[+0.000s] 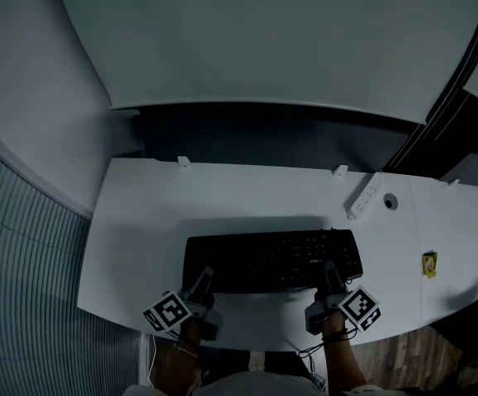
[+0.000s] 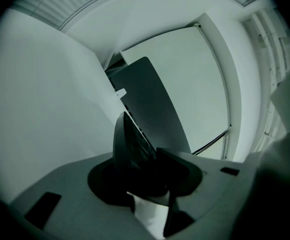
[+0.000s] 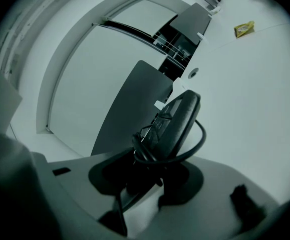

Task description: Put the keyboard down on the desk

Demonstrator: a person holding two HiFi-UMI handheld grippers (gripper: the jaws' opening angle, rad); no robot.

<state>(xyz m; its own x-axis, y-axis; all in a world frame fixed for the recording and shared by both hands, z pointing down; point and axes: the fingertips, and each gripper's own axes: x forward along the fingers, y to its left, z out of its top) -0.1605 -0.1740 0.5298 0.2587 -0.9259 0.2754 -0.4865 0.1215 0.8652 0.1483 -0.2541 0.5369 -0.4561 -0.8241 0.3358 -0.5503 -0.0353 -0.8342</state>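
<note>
A black keyboard [image 1: 272, 258] hangs low over the white desk [image 1: 222, 192], its shadow just behind it. My left gripper [image 1: 205, 277] is shut on the keyboard's near-left edge, and my right gripper [image 1: 331, 272] is shut on its near-right edge. In the left gripper view the keyboard [image 2: 132, 144] runs edge-on between the jaws. In the right gripper view the keyboard [image 3: 177, 121] also sits between the jaws, with its black cable [image 3: 195, 144] looped around the end.
A white power strip [image 1: 364, 196] and a round cable hole [image 1: 390, 201] lie at the desk's back right. A small yellow packet [image 1: 429, 263] rests near the right edge. A grey partition panel [image 1: 263, 40] rises behind the desk.
</note>
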